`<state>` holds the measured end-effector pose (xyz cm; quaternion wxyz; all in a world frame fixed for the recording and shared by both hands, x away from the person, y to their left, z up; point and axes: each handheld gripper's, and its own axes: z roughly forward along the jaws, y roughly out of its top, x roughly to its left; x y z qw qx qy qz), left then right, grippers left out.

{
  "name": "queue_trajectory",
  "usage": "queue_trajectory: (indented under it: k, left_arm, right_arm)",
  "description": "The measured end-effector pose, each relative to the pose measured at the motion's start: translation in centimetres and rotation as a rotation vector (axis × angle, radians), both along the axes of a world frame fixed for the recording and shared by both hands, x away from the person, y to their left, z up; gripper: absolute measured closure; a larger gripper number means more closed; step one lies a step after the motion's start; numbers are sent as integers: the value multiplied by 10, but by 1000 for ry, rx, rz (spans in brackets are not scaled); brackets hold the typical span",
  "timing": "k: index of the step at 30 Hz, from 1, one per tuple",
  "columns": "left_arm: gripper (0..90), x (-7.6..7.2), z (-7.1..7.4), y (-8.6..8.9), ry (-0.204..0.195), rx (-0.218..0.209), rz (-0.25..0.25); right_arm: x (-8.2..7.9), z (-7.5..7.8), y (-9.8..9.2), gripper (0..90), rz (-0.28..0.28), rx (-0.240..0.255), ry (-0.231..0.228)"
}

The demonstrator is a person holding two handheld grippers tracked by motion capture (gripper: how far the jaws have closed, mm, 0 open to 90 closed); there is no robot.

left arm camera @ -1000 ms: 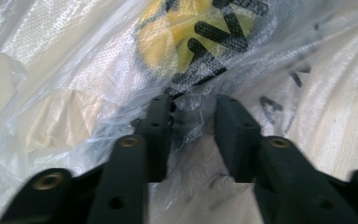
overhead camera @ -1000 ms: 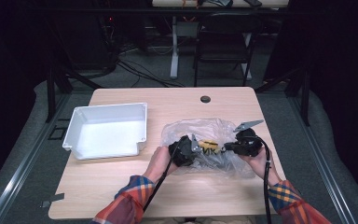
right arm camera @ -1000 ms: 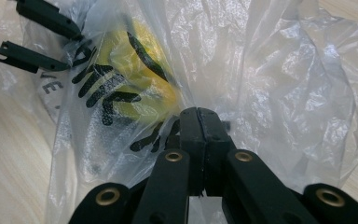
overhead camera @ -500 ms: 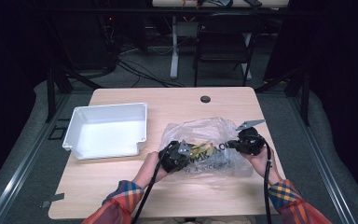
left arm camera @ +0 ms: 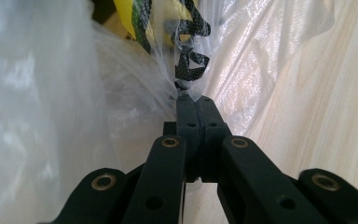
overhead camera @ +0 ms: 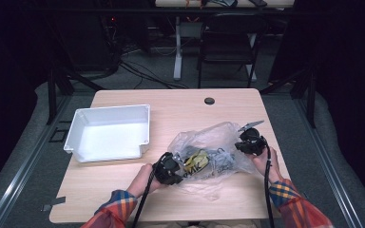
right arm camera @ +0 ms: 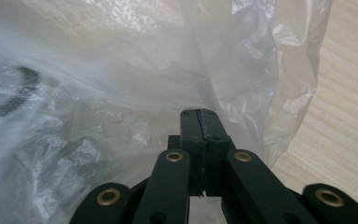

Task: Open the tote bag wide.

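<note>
You've got a clear plastic bag (overhead camera: 208,142) showing yellow-and-black contents (overhead camera: 196,159), a white tray (overhead camera: 108,133), pale wood table (overhead camera: 171,102), black grippers, plaid orange-blue sleeves (overhead camera: 292,199).

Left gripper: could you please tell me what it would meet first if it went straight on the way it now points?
The left gripper is shut on the clear plastic bag. Straight ahead, it would probably meet the black and yellow things inside the bag, though depth is unclear.

The left gripper (overhead camera: 176,167) has slid away from the tray (overhead camera: 108,134) toward the table's near edge, and its jaws have just been closing, now pinching the bag (overhead camera: 208,153) film. The right gripper (overhead camera: 244,145) has dropped slightly nearer too. The bag between them now lies stretched wider and flatter.
</note>
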<state>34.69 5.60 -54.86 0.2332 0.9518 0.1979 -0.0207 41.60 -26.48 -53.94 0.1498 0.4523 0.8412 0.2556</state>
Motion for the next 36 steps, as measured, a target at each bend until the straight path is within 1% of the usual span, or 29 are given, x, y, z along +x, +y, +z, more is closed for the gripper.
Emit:
queue_trajectory:
  k: [1, 2, 3, 4, 5, 6, 8, 9, 10, 11, 12, 13, 15, 16, 17, 18, 19, 20, 21, 24, 25, 26, 27, 29, 30, 31, 32, 34, 36]
  left_arm:
    - [869, 0, 2, 0, 3, -4, 2]
    - [791, -1, 6, -1, 6, -15, 6]
    - [725, -1, 12, -1, -4, -22, 6]
    - [699, -2, 18, -1, -6, -44, 3]
    - [647, -4, 25, -2, -20, -74, 15]
    - [580, -4, 34, -2, -35, -85, 29]
    - [526, -6, 49, -2, -57, -135, 34]
    - [495, -6, 57, -2, -79, -146, 45]
    - [468, -5, 64, -2, -86, -157, 43]
    - [454, -5, 70, -3, -109, -168, 59]
    - [439, -3, 75, -4, -138, -160, 83]
    - [426, 0, 78, -5, -151, -148, 89]
    - [418, 11, 84, -7, -184, -130, 153]
    - [418, 18, 85, -8, -187, -111, 165]
    - [418, 25, 85, -10, -187, -106, 198]
    - [418, 30, 83, -11, -195, -89, 223]
    - [418, 38, 80, -13, -193, -64, 250]
    - [427, 45, 76, -15, -172, -62, 275]
    - [439, 51, 72, -16, -176, -42, 297]
    - [584, 64, 59, -17, -162, -23, 318]
    - [688, 68, 55, -17, -144, -9, 308]
    - [705, 71, 51, -18, -137, -8, 305]
    - [771, 72, 47, -19, -127, -6, 301]
    - [846, 73, 45, -21, -147, 2, 305]
    - [874, 74, 43, -22, -154, 7, 310]
    - [888, 75, 42, -23, -165, 16, 311]
    - [893, 76, 40, -24, -169, 17, 325]
    - [897, 78, 37, -25, -186, 36, 344]
    - [899, 81, 34, -25, -198, 55, 366]
  right_arm:
    - [0, -1, 1, 900, 15, 3, 16]
    - [-1, 0, 3, 898, 35, 2, 25]
    - [-3, 2, 4, 885, 44, 7, 21]
    - [-5, 5, 6, 845, 57, 16, 19]
    - [-8, 10, 7, 788, 67, 21, 14]
    - [-10, 15, 7, 735, 81, 26, 11]
    - [-16, 27, 8, 668, 99, 57, 1]
    - [-20, 32, 8, 616, 108, 67, -11]
    - [-23, 38, 8, 576, 115, 77, -12]
    - [-26, 43, 8, 541, 129, 90, -21]
    - [-30, 48, 8, 505, 141, 101, -35]
    - [-34, 52, 10, 466, 157, 112, -48]
    - [-44, 60, 15, 454, 199, 116, -56]
    - [-49, 62, 19, 444, 219, 120, -50]
    - [-53, 62, 23, 442, 236, 121, -36]
    - [-56, 59, 27, 442, 252, 106, -23]
    - [-58, 57, 30, 443, 258, 97, -10]
    - [-59, 50, 33, 450, 268, 78, 5]
    - [-59, 44, 35, 468, 271, 55, 24]
    - [-55, 32, 34, 614, 272, 31, 60]
    - [-56, 31, 32, 717, 274, 36, 47]
    - [-56, 31, 30, 747, 273, 38, 49]
    - [-56, 32, 29, 803, 275, 29, 52]
    - [-59, 30, 27, 898, 277, 35, 41]
    - [-60, 31, 26, 900, 278, 27, 40]
    - [-61, 30, 26, 900, 271, 19, 25]
    - [-62, 31, 25, 900, 268, 14, 28]
    - [-64, 30, 24, 900, 270, 11, 18]
    - [-67, 31, 22, 900, 276, 1, 25]
